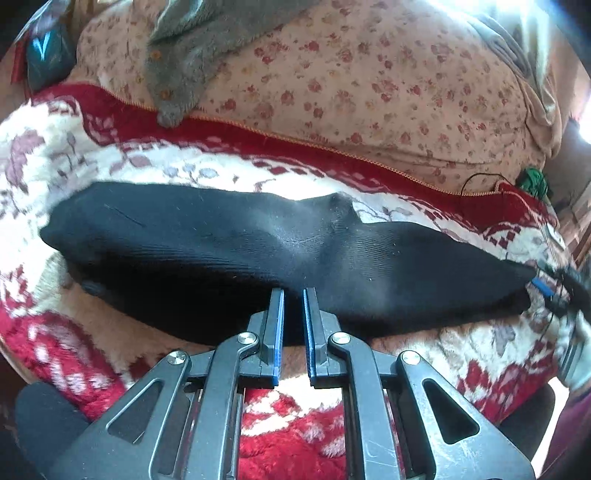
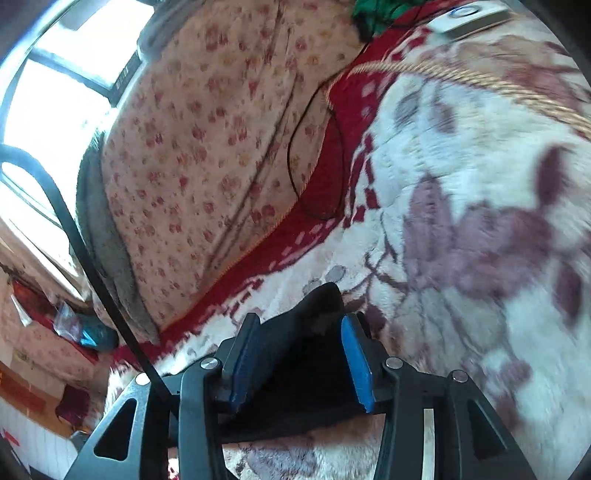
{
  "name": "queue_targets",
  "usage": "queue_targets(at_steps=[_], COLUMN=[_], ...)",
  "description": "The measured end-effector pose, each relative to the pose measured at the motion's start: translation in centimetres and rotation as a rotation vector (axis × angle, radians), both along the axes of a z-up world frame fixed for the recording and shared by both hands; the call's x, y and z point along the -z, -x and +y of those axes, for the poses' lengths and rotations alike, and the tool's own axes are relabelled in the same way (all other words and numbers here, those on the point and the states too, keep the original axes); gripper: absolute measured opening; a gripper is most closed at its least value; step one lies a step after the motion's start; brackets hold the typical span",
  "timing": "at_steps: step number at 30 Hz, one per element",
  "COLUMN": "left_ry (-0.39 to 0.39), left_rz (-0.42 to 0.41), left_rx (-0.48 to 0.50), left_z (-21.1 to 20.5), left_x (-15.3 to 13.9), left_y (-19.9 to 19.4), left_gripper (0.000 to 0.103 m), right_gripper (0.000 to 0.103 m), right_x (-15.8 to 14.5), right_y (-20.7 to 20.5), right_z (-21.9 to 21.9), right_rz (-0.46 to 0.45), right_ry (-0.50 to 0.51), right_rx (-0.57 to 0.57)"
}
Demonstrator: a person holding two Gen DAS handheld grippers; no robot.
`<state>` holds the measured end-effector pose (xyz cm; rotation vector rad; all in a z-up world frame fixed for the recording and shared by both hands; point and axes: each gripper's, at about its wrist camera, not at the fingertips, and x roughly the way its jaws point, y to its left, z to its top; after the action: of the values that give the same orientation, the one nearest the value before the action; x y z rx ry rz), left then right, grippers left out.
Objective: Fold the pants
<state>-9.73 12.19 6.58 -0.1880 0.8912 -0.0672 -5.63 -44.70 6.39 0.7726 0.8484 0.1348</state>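
The black pants (image 1: 236, 251) lie folded in a long band across the red and white floral blanket (image 1: 55, 155). My left gripper (image 1: 293, 291) is at the band's near edge, its jaws a narrow gap apart, with dark cloth showing between them. My right gripper (image 1: 554, 288) shows at the band's right end in the left wrist view. In the right wrist view my right gripper (image 2: 301, 323) stands wide open, with an end of the black pants (image 2: 295, 354) lying between its blue pads (image 2: 356, 354).
A pink floral quilt (image 1: 369, 81) is heaped behind the blanket, with a grey fleece garment (image 1: 192, 55) draped on it. A black cable (image 2: 317, 155) loops over the blanket edge. A white device (image 2: 469, 14) and green cloth (image 2: 373, 14) lie at the far end.
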Motion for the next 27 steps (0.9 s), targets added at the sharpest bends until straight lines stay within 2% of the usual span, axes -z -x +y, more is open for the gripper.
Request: queue_targets(at_steps=[3, 5, 6, 7, 10, 14, 17, 20, 23, 27], left_ry=[-0.048, -0.05, -0.04, -0.028, 0.007, 0.086, 0.145, 0.158, 0.18, 0.207], left_rz=[-0.045, -0.06, -0.061, -0.059, -0.047, -0.037, -0.018, 0.008, 0.063, 0.11], left_rx=[0.009, 0.021, 0.029, 0.039, 0.081, 0.182, 0.281, 0.353, 0.443, 0.459], left_z=[-0.4, -0.8, -1.0, -1.3, -3.0, -6.8, -10.9, -14.8, -19.4, -22.6], left_x=[-1.2, -1.8, -2.0, -2.1, -2.4, -2.8, -2.8, -2.5, -1.7, -0.7], left_y=[1.1, 1.4, 1.3, 1.1, 0.1, -2.1, -3.8, -5.3, -6.6, -8.0], left_gripper=[0.008, 0.008, 0.008, 0.008, 0.008, 0.008, 0.008, 0.008, 0.008, 0.008], right_gripper=[0.044, 0.041, 0.024, 0.012, 0.006, 0.005, 0.005, 0.005, 0.005, 0.005], right_x=[0.9, 1.9, 2.1, 2.1, 0.5, -1.0, -1.0, -0.1, 1.2, 1.0], right_y=[-1.8, -2.5, -2.6, -2.5, -0.7, 1.4, 2.0, 2.8, 3.6, 4.5], right_z=[0.9, 1.6, 1.8, 2.1, 2.5, 2.9, 2.9, 2.9, 3.5, 4.6], right_rz=[0.048, 0.094, 0.077, 0.054, -0.068, -0.137, -0.122, -0.096, -0.085, -0.177], right_ry=[-0.011, 0.003, -0.008, -0.012, 0.016, 0.03, 0.028, 0.017, -0.036, -0.108], right_rx=[-0.056, -0.085, -0.1, -0.112, -0.108, -0.129, -0.142, -0.139, -0.168, -0.221])
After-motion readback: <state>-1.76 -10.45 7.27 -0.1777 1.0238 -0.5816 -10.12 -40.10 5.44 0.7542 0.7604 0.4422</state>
